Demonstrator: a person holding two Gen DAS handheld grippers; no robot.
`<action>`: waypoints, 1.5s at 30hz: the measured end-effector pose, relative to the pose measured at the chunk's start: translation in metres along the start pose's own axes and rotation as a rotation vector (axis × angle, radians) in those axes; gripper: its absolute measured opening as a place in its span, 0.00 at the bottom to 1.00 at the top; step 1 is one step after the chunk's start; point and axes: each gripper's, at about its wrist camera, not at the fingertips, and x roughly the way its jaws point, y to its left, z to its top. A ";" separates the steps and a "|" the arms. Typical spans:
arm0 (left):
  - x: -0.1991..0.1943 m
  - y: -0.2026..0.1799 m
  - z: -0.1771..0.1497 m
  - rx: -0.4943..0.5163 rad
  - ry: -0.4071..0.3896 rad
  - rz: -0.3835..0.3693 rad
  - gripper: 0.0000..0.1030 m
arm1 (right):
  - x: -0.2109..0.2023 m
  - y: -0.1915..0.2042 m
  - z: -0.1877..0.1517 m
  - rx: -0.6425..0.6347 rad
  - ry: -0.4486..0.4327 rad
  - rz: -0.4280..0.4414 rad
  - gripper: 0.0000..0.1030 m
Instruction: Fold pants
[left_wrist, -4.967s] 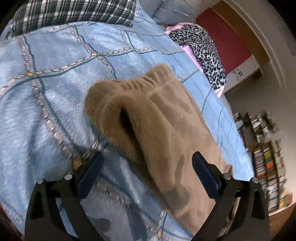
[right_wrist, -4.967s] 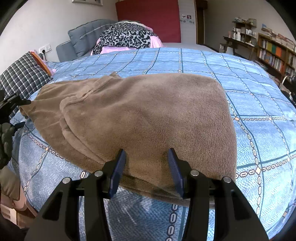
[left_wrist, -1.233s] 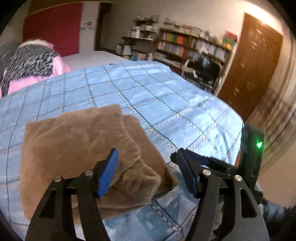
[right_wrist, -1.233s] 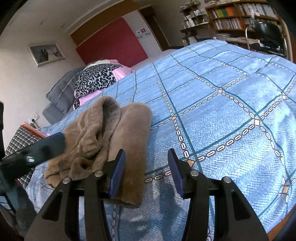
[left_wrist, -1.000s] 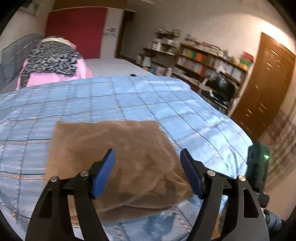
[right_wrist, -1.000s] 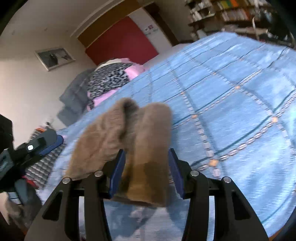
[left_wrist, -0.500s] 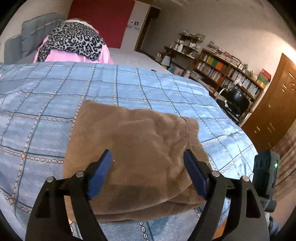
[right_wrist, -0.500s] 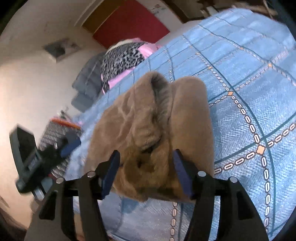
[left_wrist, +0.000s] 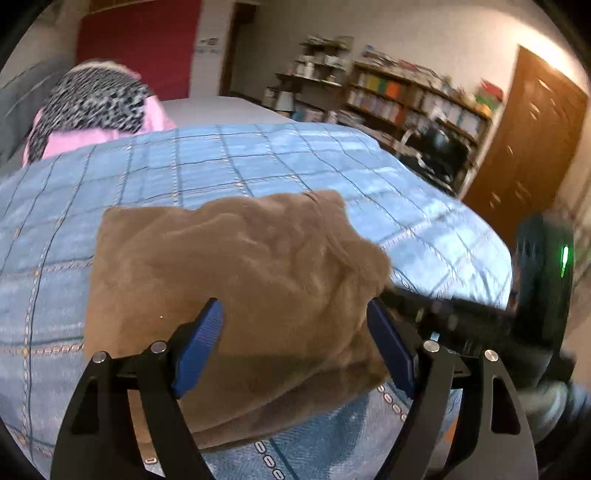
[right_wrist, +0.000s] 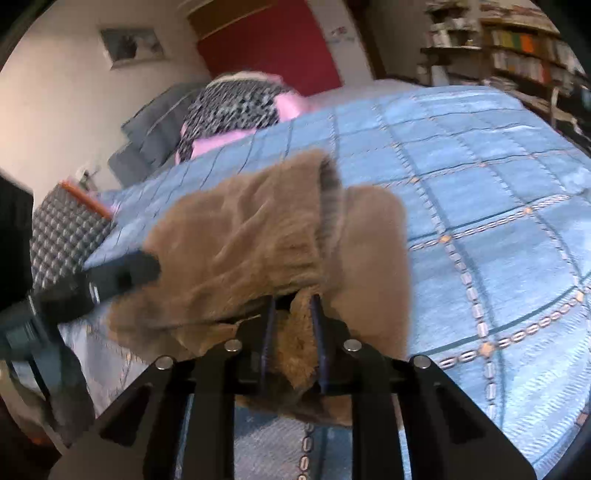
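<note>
Blue bedding with a checked pattern is spread over a wide bed, and almost everything is seen against it. Nearest to the right wrist camera, the right gripper is seen with its jaws brought together and clamped on a fluffy edge of the brown pants, a tuft of which is squeezed between the two blue pads. From there the pants are draped in a folded, rumpled bundle on the bedding, near the front edge of the bed. In the left wrist view the left gripper is held just over the near side of the pants, with its jaws standing wide apart and nothing pressed between them. The right gripper is seen there as a dark blurred shape at the right edge of the pants. Further back, a leopard-print cloth on something pink is lain at the head of the bed, and a checked pillow is placed at the left. Behind these, bookshelves, a red wall panel and a brown door can be made out.
</note>
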 end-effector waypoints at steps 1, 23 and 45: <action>0.001 -0.004 -0.001 0.021 0.001 -0.002 0.79 | -0.006 -0.006 0.003 0.024 -0.021 -0.012 0.16; 0.022 -0.012 -0.016 0.093 0.034 0.030 0.80 | 0.033 -0.055 0.015 0.374 0.092 0.266 0.61; 0.019 0.051 -0.015 -0.119 0.027 0.042 0.85 | 0.005 -0.052 0.006 0.118 0.013 0.053 0.23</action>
